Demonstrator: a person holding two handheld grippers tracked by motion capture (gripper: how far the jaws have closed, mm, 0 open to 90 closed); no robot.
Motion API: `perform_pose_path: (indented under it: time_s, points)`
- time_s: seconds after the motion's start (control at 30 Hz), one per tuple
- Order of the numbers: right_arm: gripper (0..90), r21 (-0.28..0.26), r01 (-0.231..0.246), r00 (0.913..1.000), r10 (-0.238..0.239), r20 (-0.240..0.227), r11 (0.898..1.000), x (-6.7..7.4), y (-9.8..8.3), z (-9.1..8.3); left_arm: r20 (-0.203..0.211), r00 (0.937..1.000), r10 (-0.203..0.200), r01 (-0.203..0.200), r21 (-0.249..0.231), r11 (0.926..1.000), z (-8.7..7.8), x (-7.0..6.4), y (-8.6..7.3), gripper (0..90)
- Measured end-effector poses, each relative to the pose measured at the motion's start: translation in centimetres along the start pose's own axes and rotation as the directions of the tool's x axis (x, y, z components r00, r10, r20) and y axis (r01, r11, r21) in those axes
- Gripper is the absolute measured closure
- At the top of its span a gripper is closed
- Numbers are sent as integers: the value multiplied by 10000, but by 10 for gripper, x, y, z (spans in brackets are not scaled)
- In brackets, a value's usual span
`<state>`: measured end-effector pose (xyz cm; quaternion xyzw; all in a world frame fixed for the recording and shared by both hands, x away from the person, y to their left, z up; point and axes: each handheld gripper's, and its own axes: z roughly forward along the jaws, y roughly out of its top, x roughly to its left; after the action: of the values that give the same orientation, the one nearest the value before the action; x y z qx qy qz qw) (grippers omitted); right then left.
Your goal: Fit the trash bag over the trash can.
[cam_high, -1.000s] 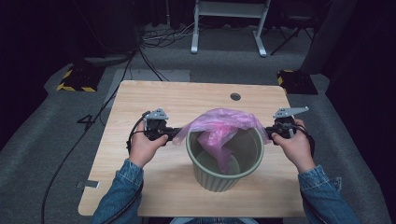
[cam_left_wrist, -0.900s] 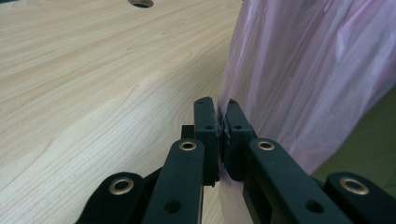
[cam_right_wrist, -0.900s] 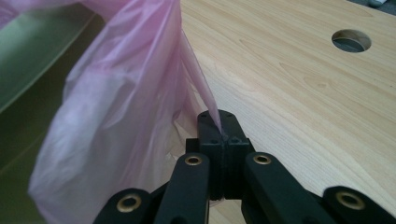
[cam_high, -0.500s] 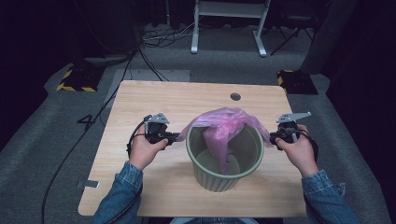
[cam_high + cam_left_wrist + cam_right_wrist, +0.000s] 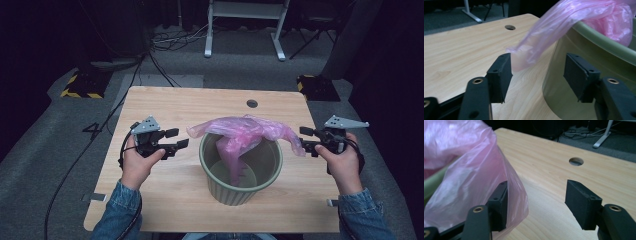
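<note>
A pale green bin [image 5: 240,172] stands mid-table with a pink plastic bag [image 5: 245,132] draped over its rim and hanging inside. My left gripper [image 5: 177,138] is left of the bin, its jaws just opened. In the left gripper view the bag's loose corner [image 5: 529,53] hangs by my left gripper [image 5: 537,72], with no pad pressing it, beside the bin wall [image 5: 564,82]. My right gripper [image 5: 306,139] is right of the bin, jaws also just opened. The bag's edge [image 5: 474,177] sags against one pad [image 5: 499,202] of my right gripper [image 5: 536,195], unpinched.
The wooden table [image 5: 165,105] has a round cable hole [image 5: 252,103] at the back. Dark floor with cables, yellow-black striped blocks [image 5: 80,85] and a white stand's legs [image 5: 245,30] lie beyond the far edge.
Both grippers opened and let go of the bag's ends, then drew outward from the bin. The bag went slack and now rests on the rim.
</note>
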<state>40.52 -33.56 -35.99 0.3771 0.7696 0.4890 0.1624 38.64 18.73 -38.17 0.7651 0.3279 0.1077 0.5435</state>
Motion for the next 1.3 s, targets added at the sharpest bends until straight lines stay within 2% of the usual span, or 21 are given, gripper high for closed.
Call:
perform_pose_path:
  time_s: [0.2,0.23,0.27,0.37,0.43,0.5,0.53,0.63,0.67,0.73,0.8,0.83,0.87,0.93,0.97,1.0,1.03,1.1,1.13,1.27,1.3]
  points:
    - [347,-104,-68,9999,70,135,9999,-3,3,-1,51,9992,392,-390,-371,9985,5,-4,14,353]
    - [338,264,108,9995,-116,310,9996,-3,4,4,193,9985,506,-495,-526,9974,7,-6,22,345]
    - [338,542,121,9996,-135,263,9985,-3,5,9,283,9981,556,-538,-595,9968,9,-8,26,345]
    - [339,989,306,9993,-328,206,9946,-2,8,25,459,9964,716,-685,-652,9955,12,-12,32,340]
    - [340,1063,331,9993,-348,143,9938,1,9,31,609,9938,929,-890,-639,9940,19,-15,40,337]
    - [341,1104,362,9993,-370,52,9932,4,10,36,627,9933,974,-936,-610,9937,22,-15,43,333]
    - [343,1097,380,9993,-383,6,9932,6,11,38,659,9924,1041,-1002,-589,9932,29,-13,48,330]
    - [344,1160,421,9991,-423,-3,9924,7,11,40,764,9917,1029,-988,-557,9935,35,-10,51,328]
    - [351,1175,443,9990,-448,17,9921,8,11,42,1046,9903,919,-882,-390,9953,43,-9,53,333]
    - [367,1161,431,9991,-435,5,9923,8,11,43,1143,9892,915,-892,-252,9957,48,-11,53,325]
    - [443,1206,420,9989,-392,-247,9918,8,10,45,1327,9866,950,-945,-101,9955,53,-14,53,337]
    - [548,1343,542,9976,-479,-499,9895,10,10,46,1522,9822,1101,-1116,19,9937,56,-17,53,470]
    - [625,1440,594,9969,-513,-599,9878,10,10,46,1522,9822,1101,-1116,19,9937,56,-17,53,562]
    - [760,1630,724,9948,-595,-830,9840,12,10,46,1508,9775,1472,-1471,-118,9891,53,-23,54,717]
    - [760,1630,724,9948,-595,-830,9840,12,10,46,1508,9775,1472,-1471,-118,9891,53,-23,54,780]
    - [861,1759,838,9933,-681,-934,9808,13,10,44,1315,9770,1677,-1664,-210,9858,49,-26,54,812]
    - [861,1759,838,9933,-681,-934,9808,13,10,44,1315,9770,1677,-1664,-210,9858,49,-26,54,854]
    - [900,1923,819,9936,-650,-926,9779,13,8,42,1255,9758,1790,-1754,-398,9837,39,-30,54,887]
    - [900,1923,819,9936,-650,-926,9779,13,8,42,1255,9758,1790,-1754,-398,9837,39,-30,54,888]
    - [900,2136,632,9954,-461,-843,9749,8,3,44,1465,9640,2220,-2167,-520,9749,22,-42,47,890]
    - [900,2136,632,9954,-461,-843,9749,8,3,44,1465,9640,2220,-2167,-520,9749,22,-42,47,890]
